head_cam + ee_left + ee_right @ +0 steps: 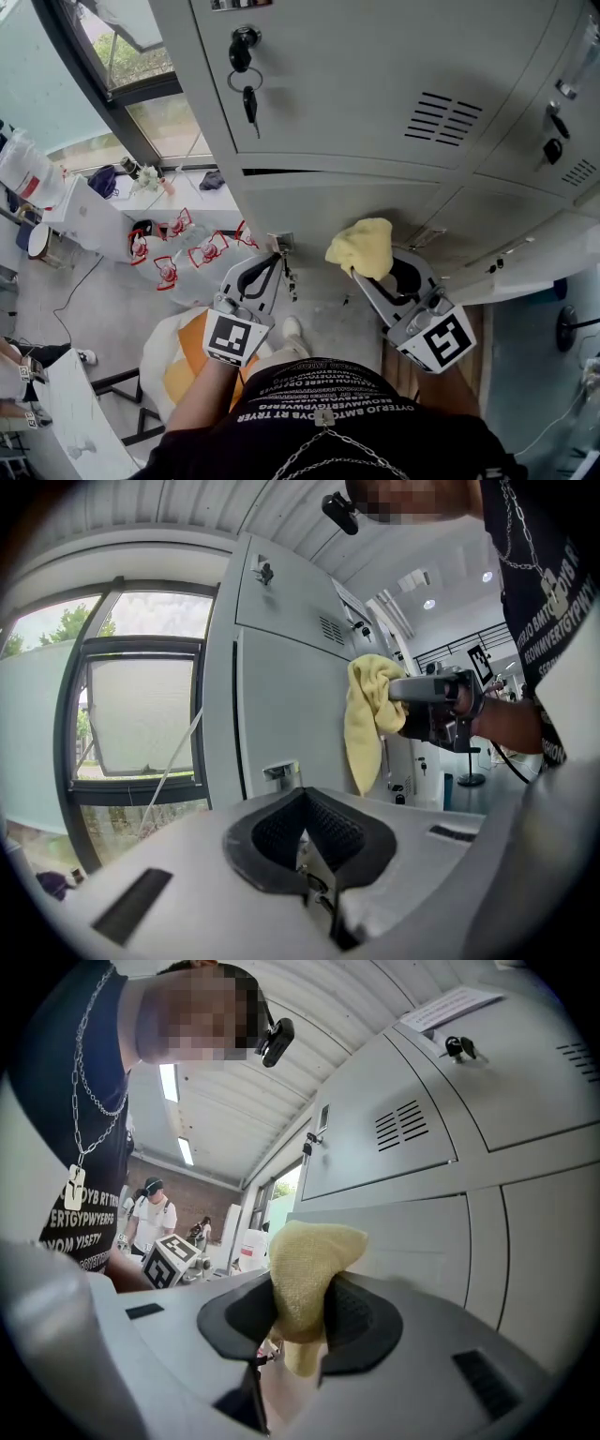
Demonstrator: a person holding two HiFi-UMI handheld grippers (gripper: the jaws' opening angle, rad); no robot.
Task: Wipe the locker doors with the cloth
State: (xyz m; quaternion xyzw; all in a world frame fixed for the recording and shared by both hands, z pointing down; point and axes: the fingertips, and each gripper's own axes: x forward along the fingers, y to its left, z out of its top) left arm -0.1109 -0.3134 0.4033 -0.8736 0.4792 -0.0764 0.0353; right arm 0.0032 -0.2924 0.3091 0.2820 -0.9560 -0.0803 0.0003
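Note:
Grey locker doors [356,84] fill the top of the head view, and a key [249,99] hangs from the upper door's lock. My right gripper [356,274] is shut on a yellow cloth [361,246], which bunches above the jaws close to the lower locker door [309,202]. Whether cloth and door touch I cannot tell. In the right gripper view the cloth [309,1251] is pinched between the pads. My left gripper [277,256] is shut with nothing in it, its tips near a metal latch [282,242]. The left gripper view shows the cloth [364,714] hanging beside the door [281,696].
A window [141,84] stands left of the lockers. Below it is a white table [202,202] with red-and-white items [187,248]. More locker doors [553,112] run to the right. Two people [150,1213] stand far off in the right gripper view.

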